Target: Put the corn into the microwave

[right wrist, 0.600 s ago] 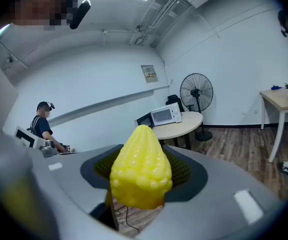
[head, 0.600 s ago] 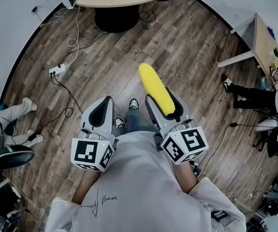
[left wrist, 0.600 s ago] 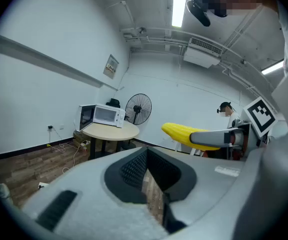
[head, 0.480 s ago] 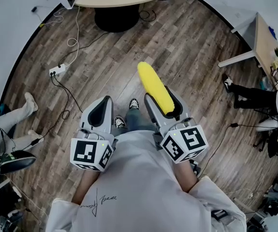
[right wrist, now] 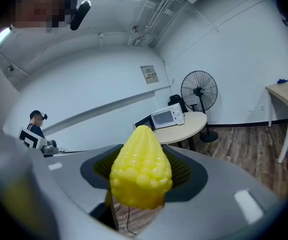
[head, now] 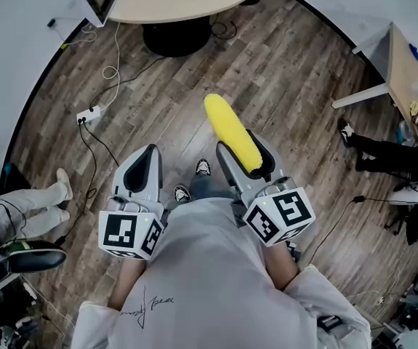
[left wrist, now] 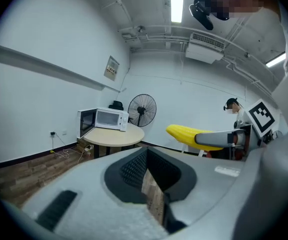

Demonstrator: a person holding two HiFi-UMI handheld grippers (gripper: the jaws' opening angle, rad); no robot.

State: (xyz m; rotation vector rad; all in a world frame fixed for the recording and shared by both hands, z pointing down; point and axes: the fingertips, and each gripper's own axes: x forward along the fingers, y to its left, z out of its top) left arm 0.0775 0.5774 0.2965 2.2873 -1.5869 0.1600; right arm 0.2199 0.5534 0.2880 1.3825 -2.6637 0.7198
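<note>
The right gripper (head: 246, 153) squeezes the corn (head: 230, 129), far from the microwave (right wrist: 168, 118), so hold it tight and level while walking there; the left gripper (head: 142, 167) is pinched closed, empty.

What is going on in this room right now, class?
A person holds a gripper in each hand. The right gripper is clamped on the yellow corn. The left gripper is shut and empty. The microwave sits on a round table across the room, so the corn is not in it yet.
</note>
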